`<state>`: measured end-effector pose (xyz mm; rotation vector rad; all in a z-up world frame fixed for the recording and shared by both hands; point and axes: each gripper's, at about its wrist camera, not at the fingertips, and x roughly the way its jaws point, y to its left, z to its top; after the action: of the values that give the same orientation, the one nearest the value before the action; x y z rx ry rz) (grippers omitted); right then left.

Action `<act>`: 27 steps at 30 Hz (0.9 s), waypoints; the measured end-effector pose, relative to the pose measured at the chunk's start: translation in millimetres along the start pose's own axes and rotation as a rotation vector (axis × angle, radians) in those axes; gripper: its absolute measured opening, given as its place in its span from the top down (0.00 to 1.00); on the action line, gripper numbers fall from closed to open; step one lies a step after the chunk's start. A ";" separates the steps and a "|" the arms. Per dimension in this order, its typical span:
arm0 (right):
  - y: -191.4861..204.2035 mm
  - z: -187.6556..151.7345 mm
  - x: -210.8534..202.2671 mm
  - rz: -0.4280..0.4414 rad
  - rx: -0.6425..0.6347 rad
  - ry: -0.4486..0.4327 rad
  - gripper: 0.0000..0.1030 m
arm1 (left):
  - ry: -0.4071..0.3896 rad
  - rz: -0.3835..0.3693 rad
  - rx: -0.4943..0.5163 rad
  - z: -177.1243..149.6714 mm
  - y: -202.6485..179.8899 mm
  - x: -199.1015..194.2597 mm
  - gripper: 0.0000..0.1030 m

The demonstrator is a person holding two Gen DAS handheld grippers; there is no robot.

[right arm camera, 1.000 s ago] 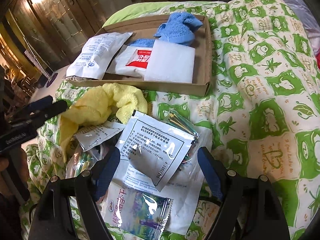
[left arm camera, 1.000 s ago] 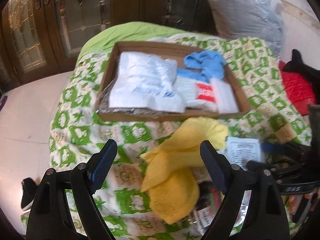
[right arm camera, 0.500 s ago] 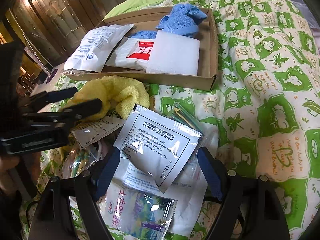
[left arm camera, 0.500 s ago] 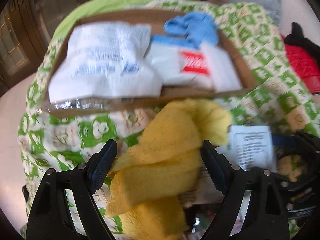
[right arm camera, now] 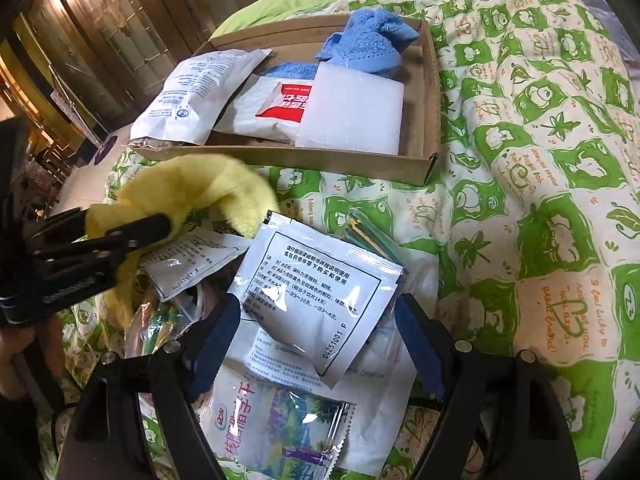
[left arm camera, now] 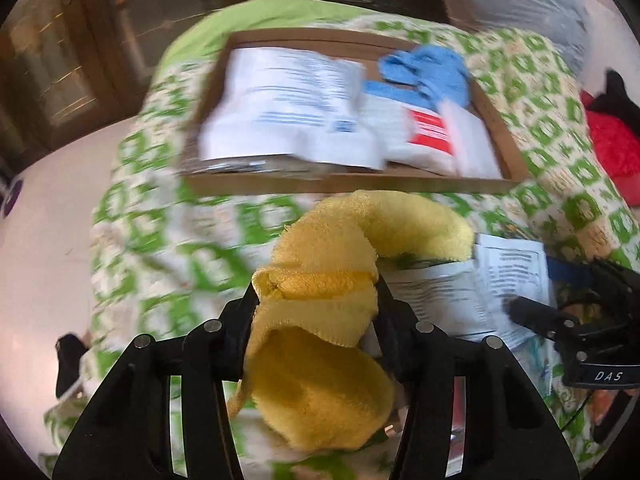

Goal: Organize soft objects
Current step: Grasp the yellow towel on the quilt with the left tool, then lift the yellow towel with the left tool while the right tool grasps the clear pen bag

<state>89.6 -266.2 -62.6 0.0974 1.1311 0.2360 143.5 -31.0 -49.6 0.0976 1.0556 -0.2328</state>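
My left gripper [left arm camera: 316, 300] is shut on a yellow towel [left arm camera: 324, 280], pinching its fold; the towel arches up and hangs in front of the cardboard tray [left arm camera: 352, 184]. In the right wrist view the towel [right arm camera: 192, 188] shows at the left, held by the left gripper [right arm camera: 132, 228]. The tray [right arm camera: 424, 136] holds a blue towel [right arm camera: 368, 44], a white foam pad [right arm camera: 352, 112], a red-and-white pack [right arm camera: 272, 108] and a white pouch [right arm camera: 196, 92]. My right gripper [right arm camera: 318, 340] is open over a white sachet [right arm camera: 316, 292], not touching it.
Loose packets lie on the green patterned quilt [right arm camera: 540, 208]: a printed snack pack [right arm camera: 276, 420], a small white sachet [right arm camera: 188, 260] and a bag of coloured sticks [right arm camera: 372, 236]. Wooden doors [right arm camera: 100, 40] stand at the back left. Red fabric [left arm camera: 612, 152] lies at the right.
My left gripper moved forward around the yellow towel, closed on it and lifted it from the quilt. My right gripper stayed open and nearly still over the sachets.
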 end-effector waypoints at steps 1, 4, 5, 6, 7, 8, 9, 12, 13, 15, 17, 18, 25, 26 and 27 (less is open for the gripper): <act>1.3 -0.3 -0.3 0.000 -0.006 0.000 0.22 | 0.002 0.020 -0.037 -1.1 9.6 -1.0 0.51; 6.8 -2.4 -0.5 -0.008 -0.033 0.004 0.22 | 0.019 0.009 -0.125 -2.8 28.9 1.1 0.51; 9.0 -2.9 0.0 -0.013 -0.044 0.006 0.22 | 0.025 -0.005 -0.145 -2.3 32.0 3.3 0.51; 10.9 -3.4 0.9 -0.017 -0.051 0.010 0.22 | 0.029 -0.010 -0.149 -2.3 32.9 4.9 0.51; 12.5 -3.7 2.5 -0.025 -0.059 0.014 0.22 | 0.030 -0.001 -0.137 -2.3 30.6 5.9 0.51; 13.5 -3.8 3.7 -0.031 -0.063 0.018 0.22 | 0.029 0.011 -0.120 -2.7 28.9 5.7 0.51; 14.3 -3.5 5.2 -0.037 -0.067 0.022 0.22 | 0.028 0.026 -0.099 -2.4 24.5 6.0 0.51; 17.6 -1.4 9.5 -0.052 -0.078 0.024 0.22 | 0.026 0.064 -0.044 -2.3 16.1 7.3 0.51; 18.2 -0.2 9.5 -0.054 -0.078 0.020 0.22 | 0.025 0.068 -0.038 -2.3 15.3 7.7 0.51; 17.8 1.2 6.3 -0.040 -0.064 0.012 0.22 | 0.023 0.058 -0.050 -2.1 18.0 7.5 0.51; 17.2 2.4 1.9 -0.022 -0.050 0.010 0.22 | 0.025 0.044 -0.069 -2.2 21.6 7.3 0.51; 17.0 2.1 0.0 -0.013 -0.044 0.008 0.22 | 0.025 0.037 -0.078 -2.2 22.9 7.4 0.51; 25.0 0.4 -1.6 -0.021 -0.071 0.018 0.22 | 0.024 0.032 -0.084 -1.9 21.7 7.5 0.51; 25.5 -0.1 -2.1 -0.024 -0.069 0.017 0.22 | 0.024 0.032 -0.084 -2.0 21.6 7.5 0.51; 25.6 -0.1 -3.4 -0.023 -0.064 0.014 0.22 | 0.022 0.030 -0.086 -1.6 21.6 6.8 0.51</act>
<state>84.6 -242.2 -54.6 0.0258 1.1367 0.2525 150.4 -10.7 -57.0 0.0382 1.0843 -0.1591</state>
